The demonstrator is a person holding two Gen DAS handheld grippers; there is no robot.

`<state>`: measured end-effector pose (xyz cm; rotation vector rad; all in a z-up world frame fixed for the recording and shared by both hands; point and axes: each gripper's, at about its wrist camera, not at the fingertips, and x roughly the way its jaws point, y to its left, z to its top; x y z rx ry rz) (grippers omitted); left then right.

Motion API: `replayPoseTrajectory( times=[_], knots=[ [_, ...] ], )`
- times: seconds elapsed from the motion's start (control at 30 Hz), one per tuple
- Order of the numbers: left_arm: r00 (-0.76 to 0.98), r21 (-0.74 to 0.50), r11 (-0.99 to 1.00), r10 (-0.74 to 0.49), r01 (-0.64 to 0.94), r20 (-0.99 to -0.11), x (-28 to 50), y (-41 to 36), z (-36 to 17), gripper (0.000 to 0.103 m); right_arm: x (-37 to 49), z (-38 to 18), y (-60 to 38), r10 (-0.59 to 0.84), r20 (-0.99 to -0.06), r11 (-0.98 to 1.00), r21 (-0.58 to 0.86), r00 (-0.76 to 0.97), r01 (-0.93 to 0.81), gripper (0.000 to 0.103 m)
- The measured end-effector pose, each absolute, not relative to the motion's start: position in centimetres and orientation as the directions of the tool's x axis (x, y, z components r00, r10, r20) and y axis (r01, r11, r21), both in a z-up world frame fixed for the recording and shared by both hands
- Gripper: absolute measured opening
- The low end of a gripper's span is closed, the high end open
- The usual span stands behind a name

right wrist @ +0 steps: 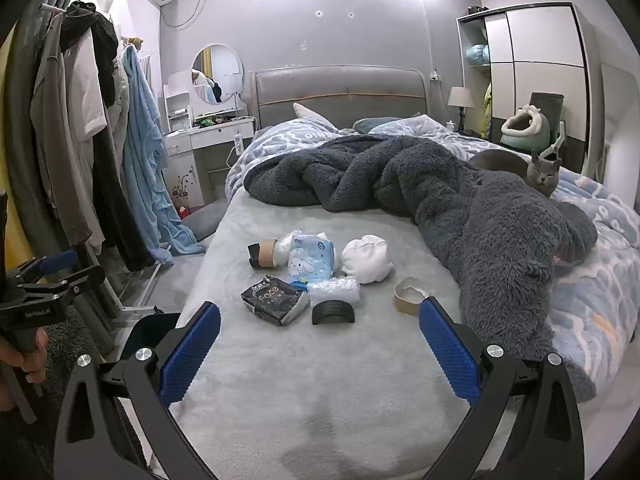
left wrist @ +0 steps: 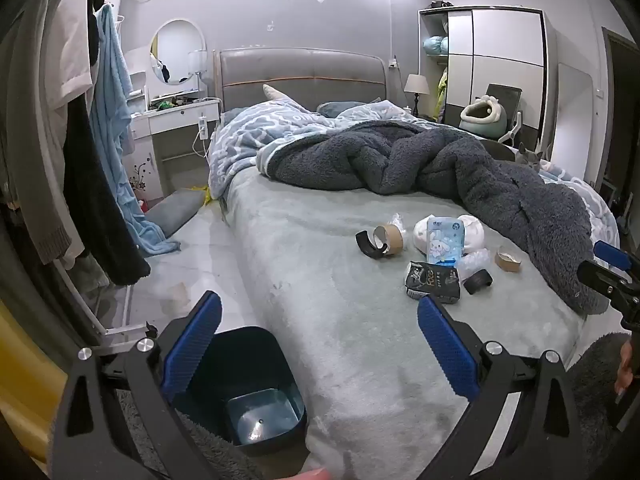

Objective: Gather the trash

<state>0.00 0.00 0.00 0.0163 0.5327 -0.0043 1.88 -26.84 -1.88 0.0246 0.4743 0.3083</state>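
Both tools, left tool (left wrist: 320, 344) and right tool (right wrist: 320, 354), are hovering wide open and empty over the bed's foot edge (right wrist: 320, 420); collecting is just starting, so next comes reaching for the black packet (right wrist: 274, 300), then the bin (left wrist: 256, 384).

a home bedroom: rumpled bed (right wrist: 320, 360), wardrobe (right wrist: 536, 60), dressing table (right wrist: 208, 136) (round mirror above), hanging clothes (right wrist: 80, 120)
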Motion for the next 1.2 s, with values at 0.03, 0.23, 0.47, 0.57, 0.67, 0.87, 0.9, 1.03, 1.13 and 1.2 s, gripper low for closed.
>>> replayPoseTrajectory(
  times=[0.03, 0.23, 0.47, 0.57, 0.67, 0.87, 0.9, 1.03, 1.13, 1.2],
  knots=[
    [0.859, 0.016, 1.0, 0.001, 0.009, -0.513, 0.03, -0.01, -0.01, 0.1, 1.86, -1.87, -26.85, 0.298, -0.441, 0.953, 0.094, 0.847, -0.286, 0.1],
    [0.86, 0.012, 1.0, -0.002, 0.009, -0.51, 0.01, 0.01, 0.0, 0.1, 1.92, -1.9, -26.78, 0.295, -0.448, 0.954, 0.093, 0.844, -0.285, 0.1],
    [0.859, 0.01, 1.0, -0.003, 0.009, -0.513, 0.02, 0.02, -0.01, 0.1, 1.93, -1.9, -26.72, 0.295, -0.449, 0.954, 0.09, 0.843, -0.286, 0.1],
    [0.858, 0.01, 1.0, -0.003, 0.009, -0.513, 0.02, 0.02, -0.01, 0.1, 1.96, -1.93, -26.6, 0.295, -0.45, 0.954, 0.087, 0.843, -0.287, 0.1],
    [0.858, 0.01, 1.0, -0.003, 0.009, -0.513, 0.01, 0.02, -0.01, 0.1, 1.93, -1.89, -26.73, 0.295, -0.448, 0.954, 0.091, 0.844, -0.286, 0.1],
    [0.858, 0.011, 1.0, -0.001, 0.008, -0.514, -0.01, -0.06, -0.02, 0.1, 1.94, -1.92, -26.78, 0.296, -0.447, 0.954, 0.093, 0.844, -0.285, 0.1],
    [0.858, 0.012, 1.0, -0.001, 0.009, -0.514, -0.03, -0.11, -0.02, 0.1, 1.94, -1.92, -26.79, 0.296, -0.447, 0.954, 0.093, 0.844, -0.285, 0.1],
    [0.857, 0.01, 1.0, -0.003, 0.01, -0.515, 0.03, 0.01, -0.01, 0.1, 1.88, -1.94, -26.77, 0.296, -0.447, 0.954, 0.094, 0.844, -0.285, 0.1],
    [0.858, 0.013, 1.0, -0.005, 0.013, -0.513, -0.06, 0.0, 0.04, 0.1, 1.97, -1.98, -26.79, 0.296, -0.447, 0.954, 0.092, 0.844, -0.286, 0.1],
    [0.859, 0.012, 1.0, -0.005, 0.013, -0.513, -0.13, 0.07, 0.06, 0.1, 1.95, -2.01, -26.73, 0.296, -0.448, 0.954, 0.092, 0.844, -0.286, 0.1]
  ],
)
